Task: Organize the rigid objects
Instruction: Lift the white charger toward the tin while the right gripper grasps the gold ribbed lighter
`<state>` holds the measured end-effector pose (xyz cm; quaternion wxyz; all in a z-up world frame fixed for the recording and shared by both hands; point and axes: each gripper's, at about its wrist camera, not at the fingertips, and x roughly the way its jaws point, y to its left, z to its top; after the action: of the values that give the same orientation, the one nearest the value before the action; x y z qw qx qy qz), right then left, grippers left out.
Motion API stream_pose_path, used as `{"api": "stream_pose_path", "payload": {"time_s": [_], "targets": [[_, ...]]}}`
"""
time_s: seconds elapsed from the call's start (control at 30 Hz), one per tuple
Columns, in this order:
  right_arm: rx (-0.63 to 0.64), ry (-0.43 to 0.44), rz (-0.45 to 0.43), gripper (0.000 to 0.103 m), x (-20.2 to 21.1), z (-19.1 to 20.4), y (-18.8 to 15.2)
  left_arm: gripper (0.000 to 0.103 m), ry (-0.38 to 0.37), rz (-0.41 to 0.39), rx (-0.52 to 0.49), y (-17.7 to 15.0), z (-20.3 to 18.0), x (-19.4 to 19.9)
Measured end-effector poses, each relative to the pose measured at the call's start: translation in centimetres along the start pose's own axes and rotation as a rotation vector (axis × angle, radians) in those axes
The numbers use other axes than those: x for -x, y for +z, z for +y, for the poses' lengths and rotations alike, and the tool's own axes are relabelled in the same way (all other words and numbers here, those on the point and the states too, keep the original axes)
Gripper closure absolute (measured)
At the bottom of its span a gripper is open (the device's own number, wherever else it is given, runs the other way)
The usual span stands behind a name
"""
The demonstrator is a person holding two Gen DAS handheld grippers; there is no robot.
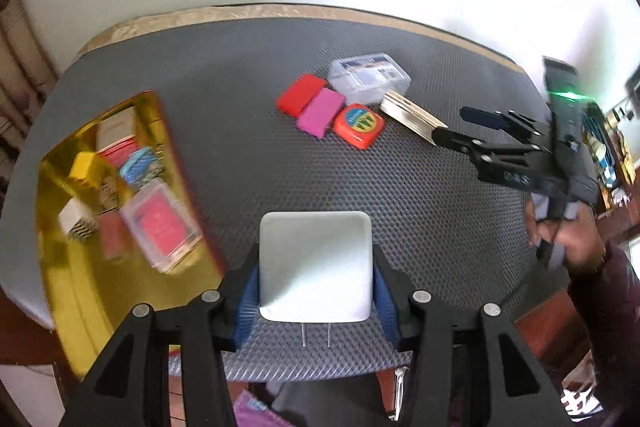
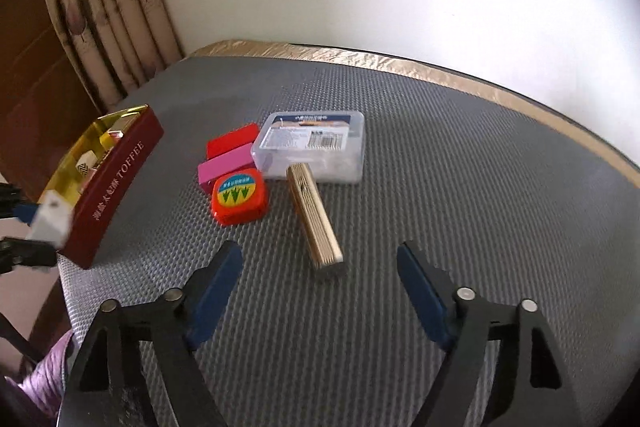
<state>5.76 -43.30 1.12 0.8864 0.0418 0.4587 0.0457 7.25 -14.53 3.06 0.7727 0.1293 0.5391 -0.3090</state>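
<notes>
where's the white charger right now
The white charger is clamped in the left claw, lifted above the grey mat, just right of the toffee tin in the left wrist view.

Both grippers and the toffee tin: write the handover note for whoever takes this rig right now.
Left gripper: shut on the white plug adapter, beside the toffee tin.
Right gripper: open, empty, fingers either side of the wooden block, not touching.
Done: several small boxes already lie in the tin.
Left on the mat: red block, pink block, orange tape measure, clear plastic box, wooden block. The adapter goes in next.
</notes>
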Motion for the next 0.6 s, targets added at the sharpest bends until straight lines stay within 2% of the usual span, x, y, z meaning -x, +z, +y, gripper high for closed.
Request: {"api": "stream_pose_path", "payload": {"time_s": [0.1, 0.17, 0.23, 0.4, 0.47, 0.53, 0.6], "targets": [[0.045, -0.03, 0.037, 0.03, -1.5, 0.3, 1.0, 0.052, 0.009, -0.014, 0.033, -0.7, 1.2, 1.5], [0.051, -0.037, 0.075, 0.043, -2.7, 0.2, 1.5, 0.052, 0.021, -0.023, 0.061, -1.2, 2.2, 2.5], [0.058, -0.046, 0.109, 0.043, -4.0, 0.1, 1.7, 0.052, 0.029, -0.03, 0.084, -1.6, 3.2, 3.4], [0.101, -0.046, 0.16, 0.059, -6.0, 0.7, 2.2, 0.052, 0.083, -0.047, 0.137, -2.7, 5.6, 5.1], [0.107, -0.05, 0.169, 0.083, -6.0, 0.7, 2.4, 0.052, 0.11, -0.05, 0.171, -3.2, 6.9, 5.5], [0.114, -0.077, 0.175, 0.084, -5.9, 1.1, 2.6, 0.053, 0.133, -0.05, 0.207, -3.8, 8.4, 5.8], [0.101, -0.068, 0.181, 0.085, -5.8, 1.1, 2.4, 0.053, 0.145, -0.046, 0.232, -4.1, 9.7, 6.0]]}}
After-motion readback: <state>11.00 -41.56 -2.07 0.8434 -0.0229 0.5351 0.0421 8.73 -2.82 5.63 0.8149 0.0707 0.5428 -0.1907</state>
